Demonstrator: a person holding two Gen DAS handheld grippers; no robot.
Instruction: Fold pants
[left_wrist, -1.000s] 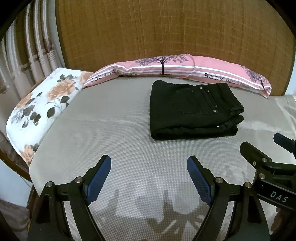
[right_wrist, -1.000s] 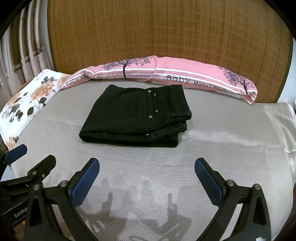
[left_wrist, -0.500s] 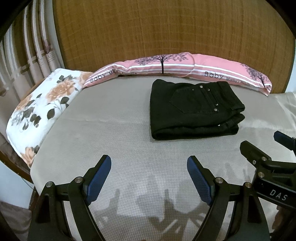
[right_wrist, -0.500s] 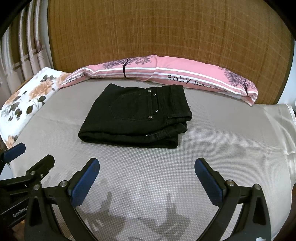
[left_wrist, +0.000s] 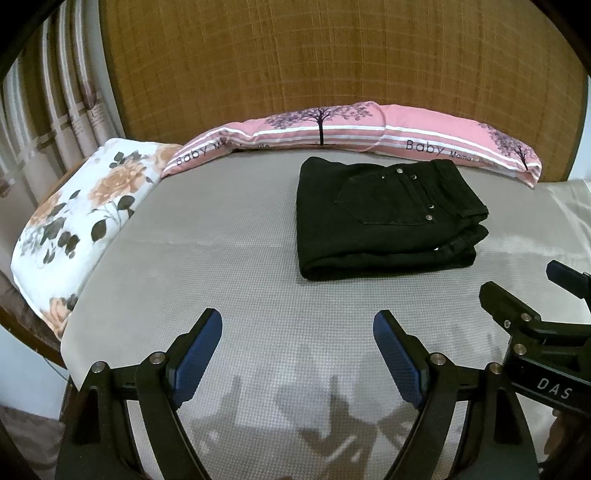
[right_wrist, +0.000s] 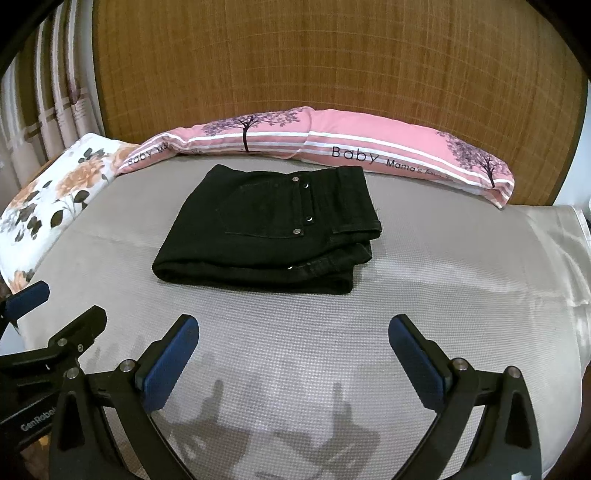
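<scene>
Black pants (left_wrist: 384, 221) lie folded into a compact rectangle on the grey bed sheet (left_wrist: 229, 280), back pocket and rivets facing up; they also show in the right wrist view (right_wrist: 273, 232). My left gripper (left_wrist: 297, 332) is open and empty, held above the sheet well short of the pants. My right gripper (right_wrist: 293, 338) is open and empty, also short of the pants. Each gripper shows at the edge of the other's view: the right one (left_wrist: 524, 295), the left one (right_wrist: 62, 306).
A long pink "Baby" pillow (right_wrist: 332, 147) lies along the far edge against a woven brown headboard (right_wrist: 332, 55). A floral pillow (left_wrist: 77, 206) sits at the left. Curtains (left_wrist: 55, 103) hang far left. The bed's left edge (left_wrist: 66, 354) drops off near my left gripper.
Both grippers have drifted slightly, so the pants shift a little in view. The pants lie still and both jaws stay open.
</scene>
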